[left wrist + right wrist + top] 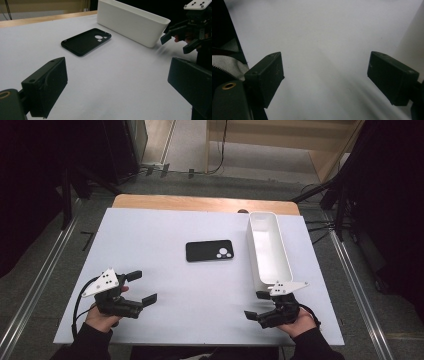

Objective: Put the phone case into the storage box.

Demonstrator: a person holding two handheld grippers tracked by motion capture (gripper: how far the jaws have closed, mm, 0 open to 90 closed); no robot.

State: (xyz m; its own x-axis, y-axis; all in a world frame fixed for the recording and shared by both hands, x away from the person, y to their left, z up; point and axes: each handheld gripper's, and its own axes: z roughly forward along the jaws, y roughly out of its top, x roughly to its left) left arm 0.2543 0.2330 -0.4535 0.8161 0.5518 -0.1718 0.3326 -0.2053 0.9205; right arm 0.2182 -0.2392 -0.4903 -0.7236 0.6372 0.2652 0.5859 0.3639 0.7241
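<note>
Black phone case (210,251) lies untouched mid-surface; both tongs (142,287) (257,305) gape empty near it, so reaching comes next

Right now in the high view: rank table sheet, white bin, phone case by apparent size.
1. white table sheet, by far the largest.
2. white bin, long and narrow.
3. black phone case, smallest, clearly shorter than the bin.

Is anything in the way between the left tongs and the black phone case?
No. Bare white table lies between the open left tongs and the phone case. The white bin sits off to the case's right.
</note>
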